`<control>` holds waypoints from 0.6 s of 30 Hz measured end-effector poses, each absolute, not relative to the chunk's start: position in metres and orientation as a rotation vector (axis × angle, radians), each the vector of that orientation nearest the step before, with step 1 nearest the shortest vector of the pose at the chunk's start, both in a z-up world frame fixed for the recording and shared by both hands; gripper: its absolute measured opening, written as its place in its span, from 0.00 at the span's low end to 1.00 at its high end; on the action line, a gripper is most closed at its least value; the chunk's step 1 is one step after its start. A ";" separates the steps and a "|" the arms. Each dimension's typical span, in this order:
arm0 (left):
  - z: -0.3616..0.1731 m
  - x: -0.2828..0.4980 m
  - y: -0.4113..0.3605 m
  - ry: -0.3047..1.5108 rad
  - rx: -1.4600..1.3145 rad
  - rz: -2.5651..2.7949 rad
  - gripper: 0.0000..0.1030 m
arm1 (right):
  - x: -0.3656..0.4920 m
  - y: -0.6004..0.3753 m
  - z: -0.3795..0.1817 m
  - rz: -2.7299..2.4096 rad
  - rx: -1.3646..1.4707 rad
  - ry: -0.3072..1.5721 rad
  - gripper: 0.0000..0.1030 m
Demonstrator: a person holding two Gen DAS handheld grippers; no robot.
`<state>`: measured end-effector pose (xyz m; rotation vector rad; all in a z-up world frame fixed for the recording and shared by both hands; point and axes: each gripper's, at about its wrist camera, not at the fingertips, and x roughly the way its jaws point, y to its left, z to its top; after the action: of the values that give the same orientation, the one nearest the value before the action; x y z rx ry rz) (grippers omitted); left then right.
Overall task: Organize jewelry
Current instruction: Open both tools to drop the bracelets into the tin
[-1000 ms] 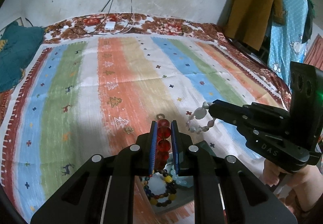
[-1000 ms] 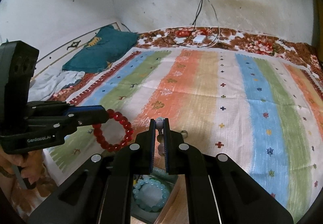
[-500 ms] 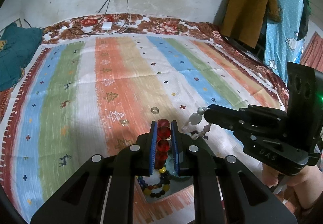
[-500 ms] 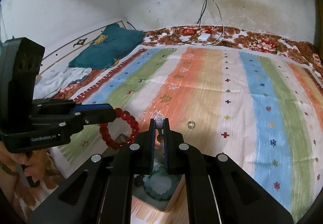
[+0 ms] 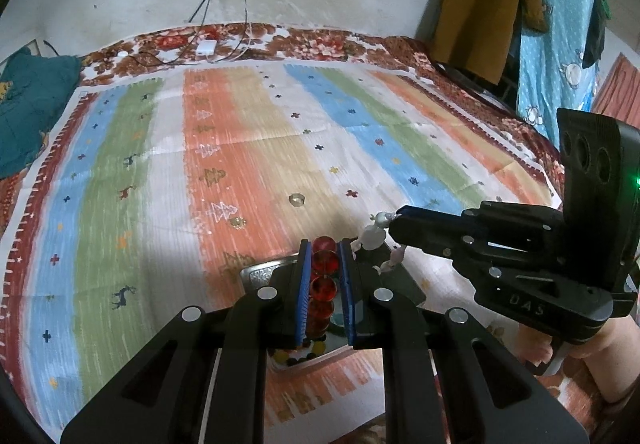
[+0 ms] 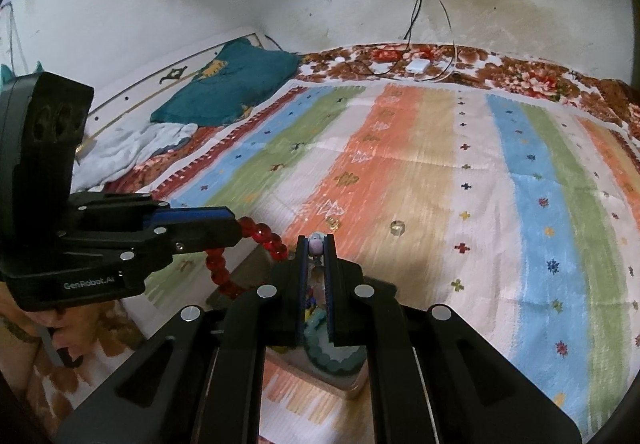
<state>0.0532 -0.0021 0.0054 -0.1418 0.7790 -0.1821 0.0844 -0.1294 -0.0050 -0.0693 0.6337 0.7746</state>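
While both claws hang low-center over the tray (image 5: 256, 272), nothing's dropped yet. Left claw (image 5: 325, 280) pinches the red bracelet (image 5: 323, 263), right claw (image 6: 316, 268) the pale one (image 5: 371, 236); two rings (image 5: 297, 198) sit mid-frame.

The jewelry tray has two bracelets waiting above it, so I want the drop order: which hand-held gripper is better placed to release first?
Probably left. The left hand-held gripper holds the red bracelet over the tray; the right hand-held gripper holds its pale bracelet nearer the tray's edge.

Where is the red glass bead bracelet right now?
The red glass bead bracelet is pinched in the left gripper, held above the tray, just left of the right gripper.
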 end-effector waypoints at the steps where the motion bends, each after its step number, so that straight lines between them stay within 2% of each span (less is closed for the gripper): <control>1: 0.005 0.053 -0.003 0.781 -0.142 -0.183 0.13 | 0.083 -0.129 -0.006 0.778 -0.069 0.638 0.08; 10: -0.001 0.054 -0.001 0.819 -0.163 -0.181 0.13 | 0.080 -0.131 -0.012 0.783 -0.071 0.669 0.08; 13: -0.002 0.056 0.003 0.819 -0.182 -0.161 0.17 | 0.080 -0.130 -0.012 0.792 -0.067 0.674 0.09; 15: -0.002 0.056 0.006 0.817 -0.181 -0.144 0.17 | 0.082 -0.130 -0.013 0.788 -0.064 0.682 0.13; 17: -0.003 0.057 0.011 0.818 -0.192 -0.123 0.20 | 0.085 -0.132 -0.014 0.776 -0.062 0.689 0.27; 18: -0.005 0.059 0.015 0.824 -0.203 -0.117 0.22 | 0.087 -0.133 -0.014 0.765 -0.055 0.690 0.29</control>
<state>0.0588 0.0148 -0.0046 -0.2030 0.8236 -0.1168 0.0868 -0.1333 -0.0138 -0.0549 0.6897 0.7649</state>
